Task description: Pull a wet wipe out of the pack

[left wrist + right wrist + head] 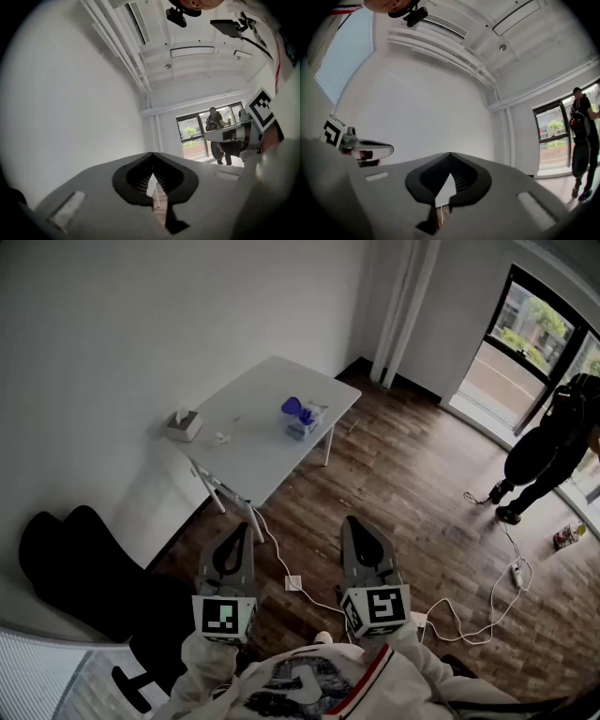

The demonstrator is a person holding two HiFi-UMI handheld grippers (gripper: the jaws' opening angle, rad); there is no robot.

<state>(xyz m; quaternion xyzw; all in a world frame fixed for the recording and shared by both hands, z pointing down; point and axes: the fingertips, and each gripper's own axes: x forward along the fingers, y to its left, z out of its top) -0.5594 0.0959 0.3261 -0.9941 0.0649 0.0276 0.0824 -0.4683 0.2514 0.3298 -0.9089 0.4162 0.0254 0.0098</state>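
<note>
The left tongs [245, 528] and the right tongs [355, 521] are held side by side at the bottom of the head view, both pointing level across the room. In the left gripper view the left tongs [152, 156] are clenched, tips meeting, with nothing between them. In the right gripper view the right tongs [450, 155] are likewise clenched and carry nothing. The wet wipe pack [306, 424] lies on the white counter [253, 451] near its right edge, well apart from both tongs. A blue-purple part [293, 410] stands up from the pack's top; it is possibly a raised lid, but the view is too small to confirm. A tissue box [184, 425] sits at the counter's left corner, against the wall. A white cable [277, 554] runs over the wooden floor [403, 474] between counter and tongs. A black chair [80, 568] stands at lower left. A person in dark clothing [548, 451] stands by the glass door at right.
</note>
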